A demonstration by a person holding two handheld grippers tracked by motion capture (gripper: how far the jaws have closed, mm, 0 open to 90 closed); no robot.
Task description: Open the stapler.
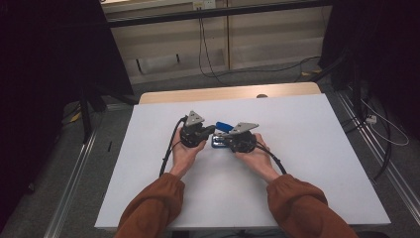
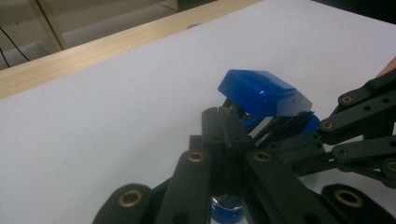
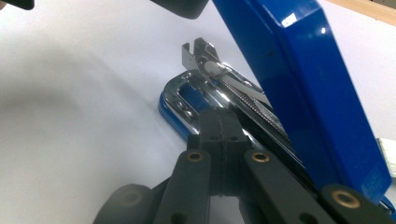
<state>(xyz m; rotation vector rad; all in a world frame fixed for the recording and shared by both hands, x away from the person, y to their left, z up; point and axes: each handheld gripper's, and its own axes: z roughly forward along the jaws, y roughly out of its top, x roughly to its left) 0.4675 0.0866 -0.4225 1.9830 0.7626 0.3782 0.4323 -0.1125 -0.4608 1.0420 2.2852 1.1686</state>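
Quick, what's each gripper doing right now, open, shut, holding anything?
Left gripper: jaws shut, tips at the open blue stapler; a grip on it cannot be told.
Right gripper: jaws shut, tips against the stapler's metal base; a grip cannot be told.

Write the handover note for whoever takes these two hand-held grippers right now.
Left hand-held gripper: jaws shut, at the stapler's left side.
Right hand-held gripper: jaws shut, tips against the stapler's metal base.
Blue stapler: mid-table on the white table, between both grippers, blue top cover swung up, metal staple channel exposed.
Done: stapler opened.
Left: probably loading or closing it; what either jaw pair actually grips is unclear.
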